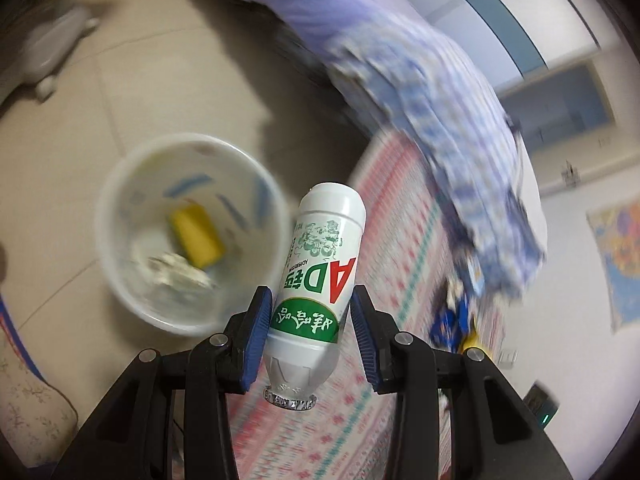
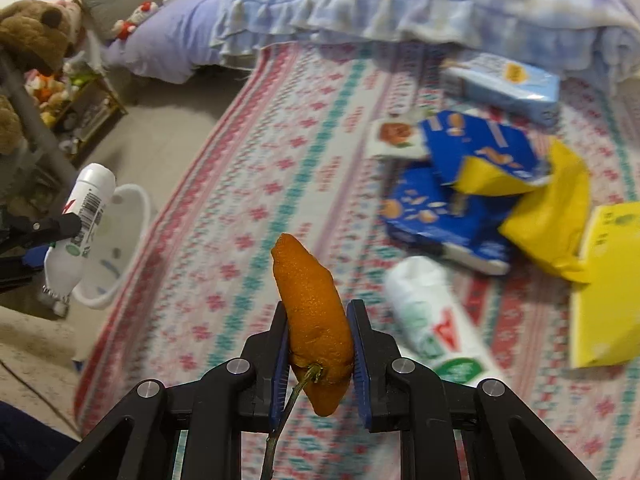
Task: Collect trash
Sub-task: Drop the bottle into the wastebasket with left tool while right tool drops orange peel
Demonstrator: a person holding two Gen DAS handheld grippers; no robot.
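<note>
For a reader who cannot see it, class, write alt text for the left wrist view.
The left gripper holds a white AD drink bottle between its blue jaws, foil-capped mouth toward the camera. Beyond it on the tiled floor stands a white bin holding a yellow wrapper; a patterned bedsheet lies to the right.

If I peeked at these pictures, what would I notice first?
Probably the white plastic drink bottle with green and red lettering, held upside down in the left gripper beside the round white plastic bin on the floor. Next, the wrinkly orange peel with a stem pinched in the right gripper above the patterned pink and teal bedsheet, where blue and yellow torn packets lie in a heap.
</note>
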